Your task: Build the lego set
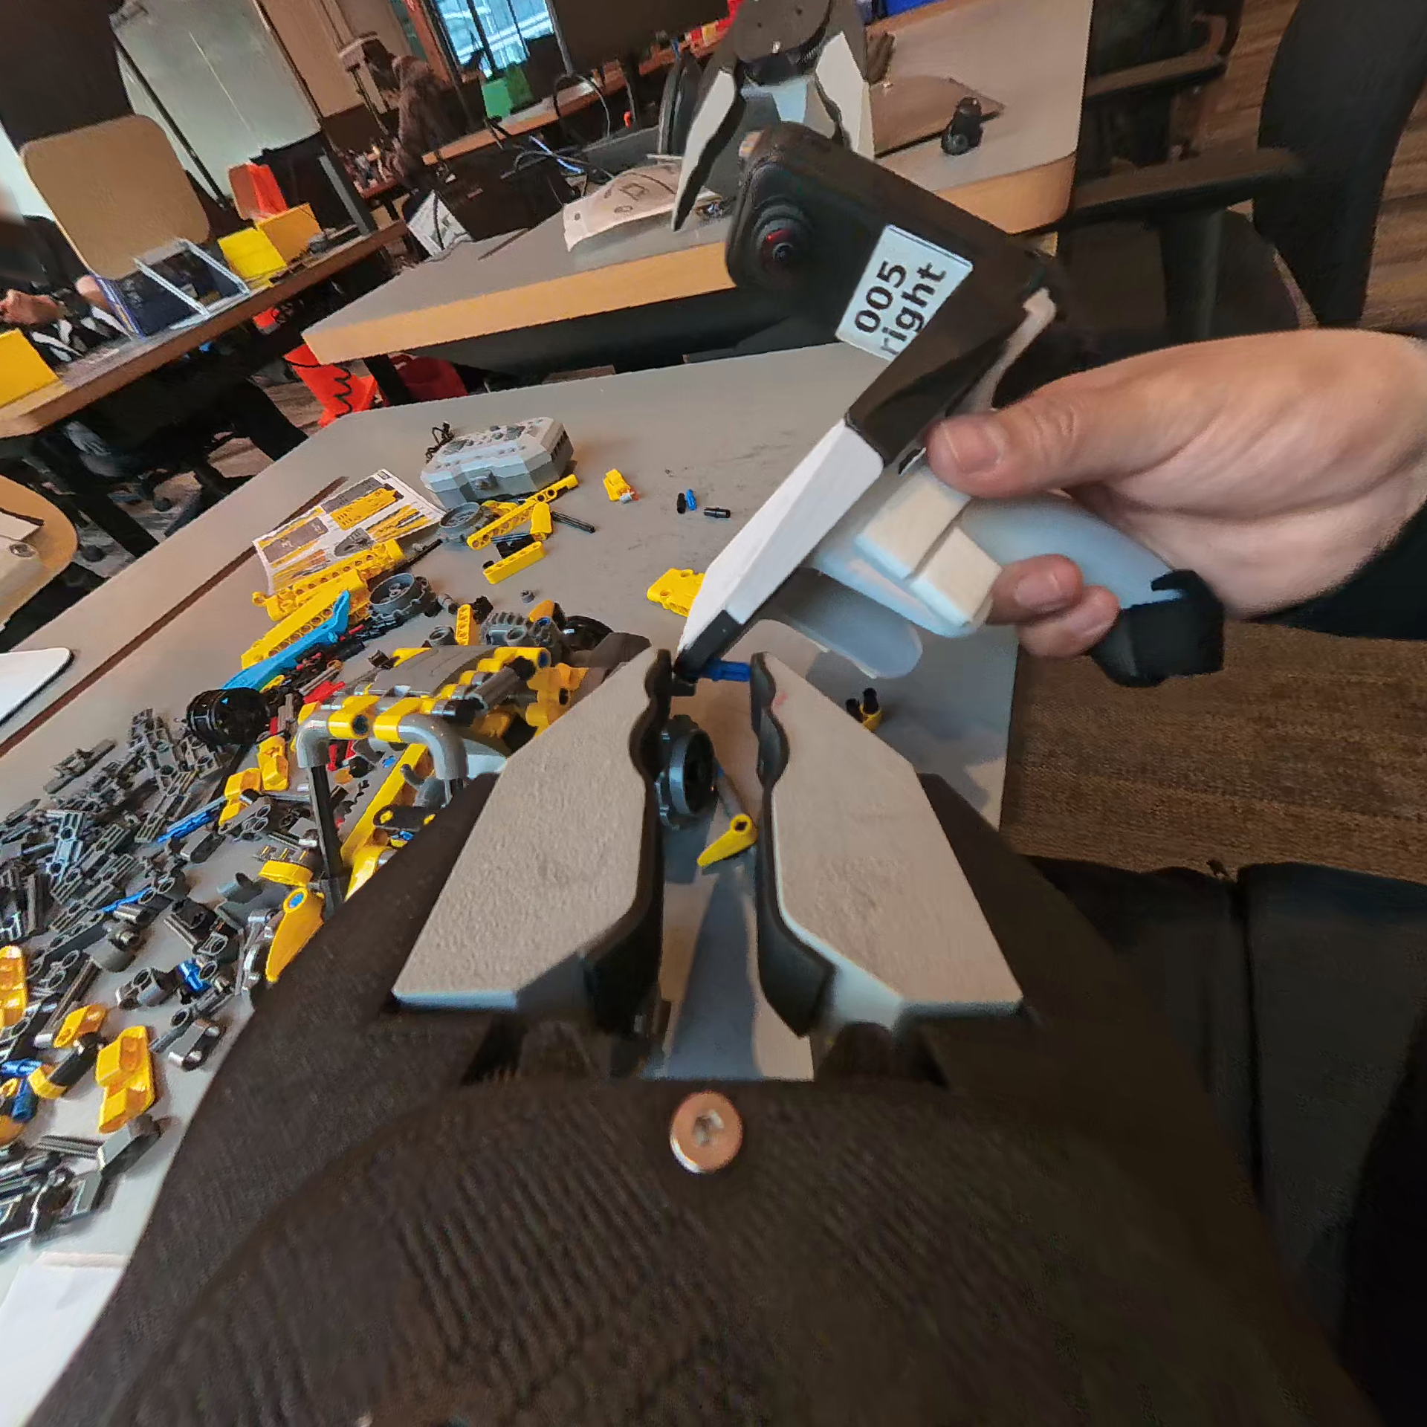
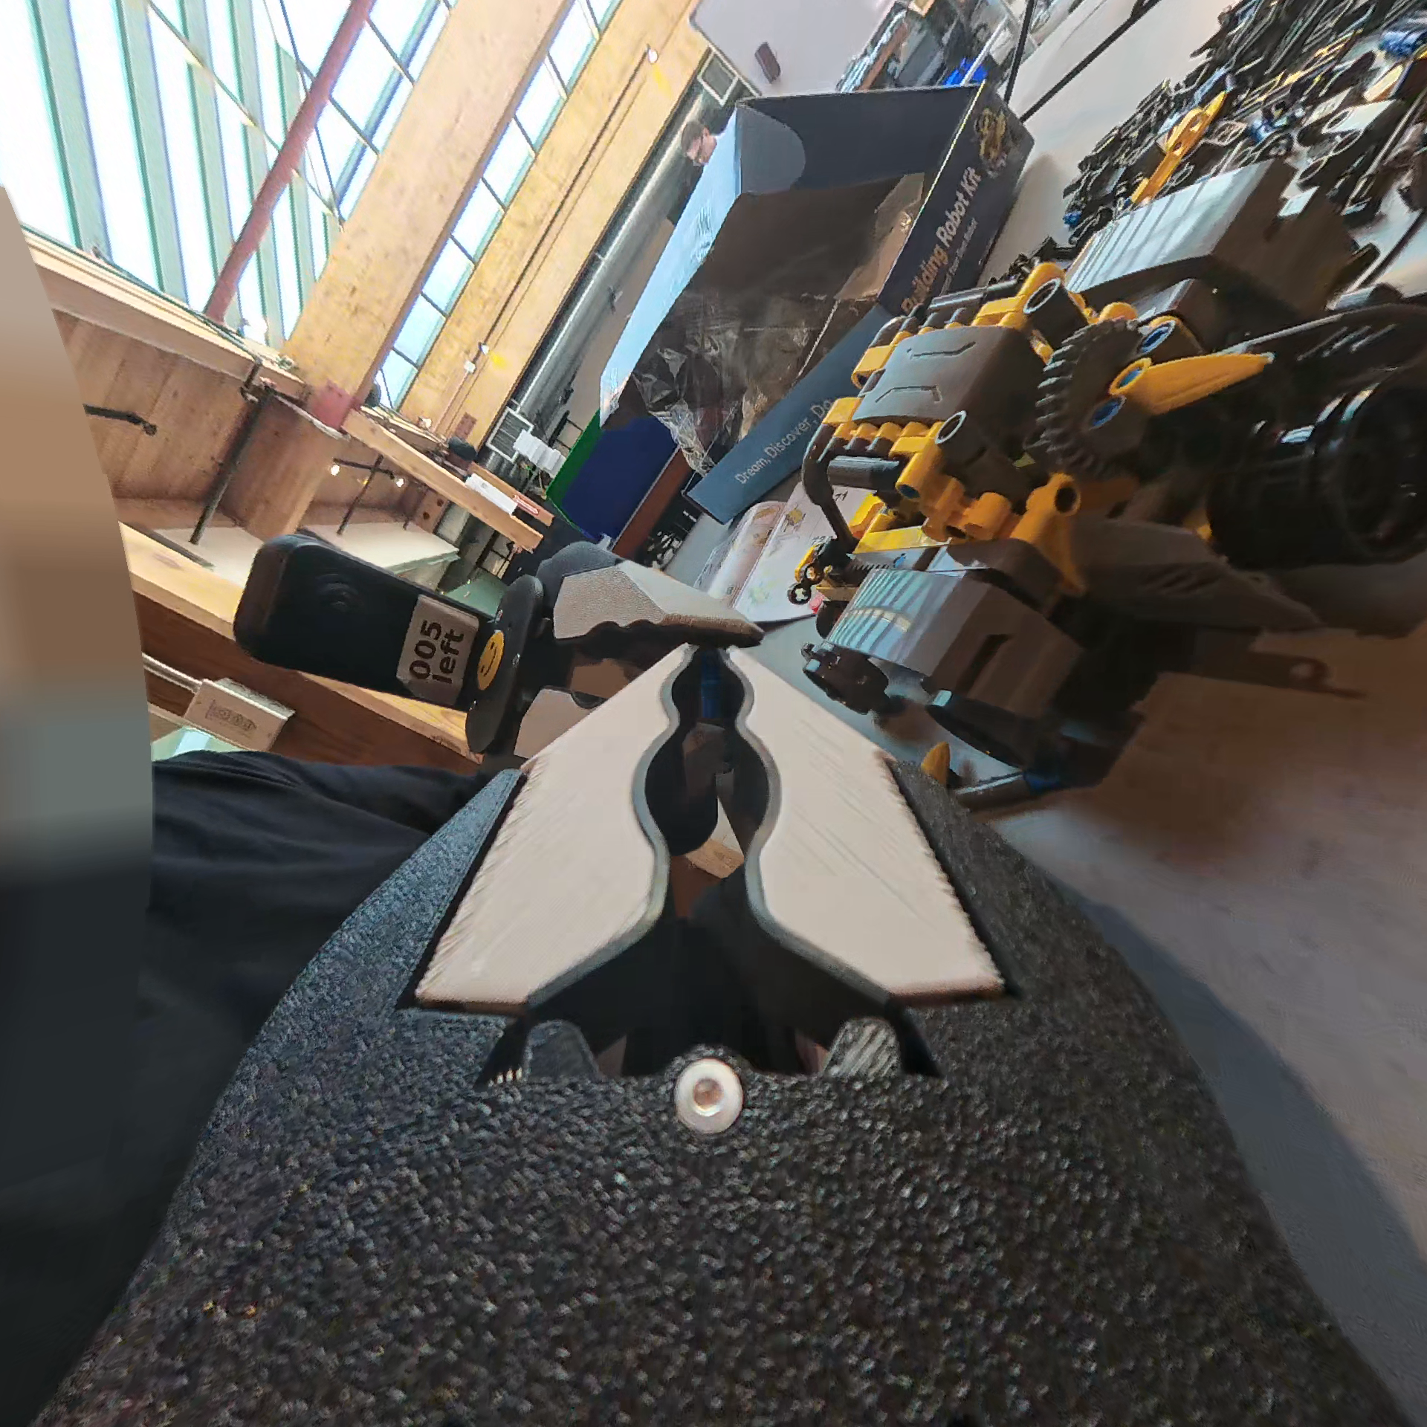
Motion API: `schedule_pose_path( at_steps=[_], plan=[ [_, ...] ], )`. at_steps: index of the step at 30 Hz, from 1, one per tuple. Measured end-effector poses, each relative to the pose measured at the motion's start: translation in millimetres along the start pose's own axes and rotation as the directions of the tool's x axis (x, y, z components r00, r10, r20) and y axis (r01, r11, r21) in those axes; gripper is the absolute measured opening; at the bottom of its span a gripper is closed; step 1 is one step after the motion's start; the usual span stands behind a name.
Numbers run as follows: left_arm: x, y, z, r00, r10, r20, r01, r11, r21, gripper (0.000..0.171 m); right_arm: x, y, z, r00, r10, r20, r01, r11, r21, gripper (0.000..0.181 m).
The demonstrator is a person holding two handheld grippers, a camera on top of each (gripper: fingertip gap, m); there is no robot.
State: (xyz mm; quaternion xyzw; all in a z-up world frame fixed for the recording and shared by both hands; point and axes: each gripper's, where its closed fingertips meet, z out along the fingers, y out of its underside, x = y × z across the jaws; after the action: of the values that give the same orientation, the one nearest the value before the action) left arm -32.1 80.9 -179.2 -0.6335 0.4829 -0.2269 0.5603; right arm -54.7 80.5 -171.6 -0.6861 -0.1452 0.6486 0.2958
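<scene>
My left gripper (image 1: pixel 712 668) is open, its grey fingers (image 1: pixel 556 834) spread a little above the grey table (image 1: pixel 772 432). My right gripper (image 1: pixel 687 656), held by a hand (image 1: pixel 1204 463), reaches down from the upper right. It is shut on a small blue pin (image 1: pixel 730 670) and holds it between the left fingertips. In the right wrist view the right gripper (image 2: pixel 706 656) pinches the blue pin (image 2: pixel 706 683), with a left finger (image 2: pixel 656 610) lying across its tips. A grey wheel hub (image 1: pixel 686 772) and a yellow piece (image 1: pixel 730 838) show in the gap between the left fingers.
A yellow-and-grey model vehicle (image 1: pixel 432 710) stands just left of the grippers; it also shows in the right wrist view (image 2: pixel 1004 463). Loose grey, yellow and blue parts (image 1: pixel 116 849) cover the left of the table. A booklet (image 1: pixel 347 517), a grey electronic block (image 1: pixel 498 455) and an open dark box (image 2: pixel 811 270) lie beyond. The table edge (image 1: pixel 1004 741) is close on the right. Both grippers' tips are close together, under 4 cm apart. Both grippers' tips are roughly 6 cm from the grey wheel hub (image 1: pixel 686 772). The right camera catches it too, in the right wrist view (image 2: pixel 947 713). The yellow piece (image 1: pixel 730 838) is about 7 cm from both grippers' fingertips.
</scene>
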Motion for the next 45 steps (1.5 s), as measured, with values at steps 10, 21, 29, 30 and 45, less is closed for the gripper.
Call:
schedule_pose_path(
  at_steps=[10,21,29,30,45],
  plan=[
    [-6,2,4,0.997,0.047,0.066,-0.048,0.999,0.005,0.013,1,-3,0,0.998,0.061,0.0,-0.06,0.996,0.073,0.008],
    [-7,11,7,0.994,0.071,0.089,-0.067,0.997,-0.041,0.006,9,-2,-4,0.997,0.019,-0.074,-0.013,0.997,0.079,0.012],
    [-5,14,9,0.982,0.147,0.118,-0.139,0.987,-0.075,0.001,12,0,-10,0.988,-0.06,-0.145,0.068,0.997,0.049,0.012],
    [-6,14,9,0.982,0.147,0.118,-0.139,0.988,-0.074,0.0,12,-1,-11,0.987,-0.062,-0.147,0.069,0.996,0.049,0.011],
    [7,19,12,0.955,0.282,0.095,-0.27,0.955,-0.121,0.0,12,12,-19,0.932,-0.256,-0.255,0.236,0.966,-0.105,0.017]
  ],
)
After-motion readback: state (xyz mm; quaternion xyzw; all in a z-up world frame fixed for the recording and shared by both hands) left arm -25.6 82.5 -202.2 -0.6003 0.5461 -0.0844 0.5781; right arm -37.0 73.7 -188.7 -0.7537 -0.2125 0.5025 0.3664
